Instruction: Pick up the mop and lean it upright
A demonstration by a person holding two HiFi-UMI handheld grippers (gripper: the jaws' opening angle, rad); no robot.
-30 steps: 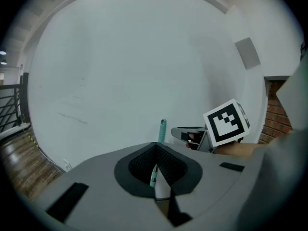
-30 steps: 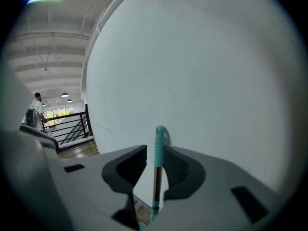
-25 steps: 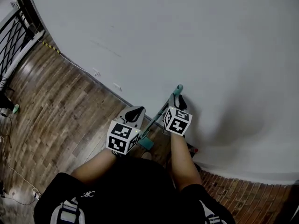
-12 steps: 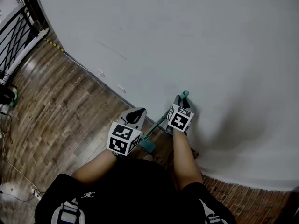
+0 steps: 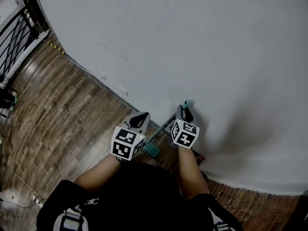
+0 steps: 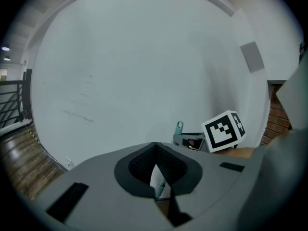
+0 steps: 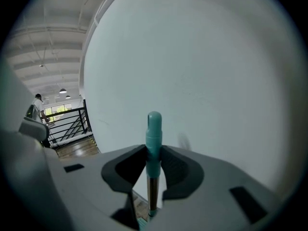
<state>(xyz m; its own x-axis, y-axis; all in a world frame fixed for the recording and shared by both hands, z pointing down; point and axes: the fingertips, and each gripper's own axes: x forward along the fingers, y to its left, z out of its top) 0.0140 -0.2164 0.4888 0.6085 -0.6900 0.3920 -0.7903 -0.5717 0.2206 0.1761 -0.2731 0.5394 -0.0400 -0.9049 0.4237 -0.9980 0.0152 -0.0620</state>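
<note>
The mop stands steeply against the white wall. Its teal handle tip (image 5: pixel 186 103) rises just past my right gripper (image 5: pixel 183 111), and the thin shaft (image 5: pixel 161 130) runs down to the teal mop head (image 5: pixel 150 148) on the wood floor. In the right gripper view the teal grip (image 7: pixel 154 141) stands upright between the dark pads (image 7: pixel 174 166), which press on it from both sides. My left gripper (image 5: pixel 140 119) hovers left of the shaft, apart from it. Its jaws meet at the tips with nothing held (image 6: pixel 155 150), and a sliver of teal shaft (image 6: pixel 161 183) shows through the gap behind them.
A white wall (image 5: pixel 192 42) fills most of the view, with small sockets (image 5: pixel 102 75) along its base. Wood plank floor (image 5: pixel 57 119) lies to the left, a black railing (image 5: pixel 14 37) at the far left, cables (image 5: pixel 9 167) on the floor, and brick paving (image 5: pixel 250 206) at the lower right.
My right gripper and the mop's handle tip have shifted slightly down the view, toward me. The left gripper has barely moved.
</note>
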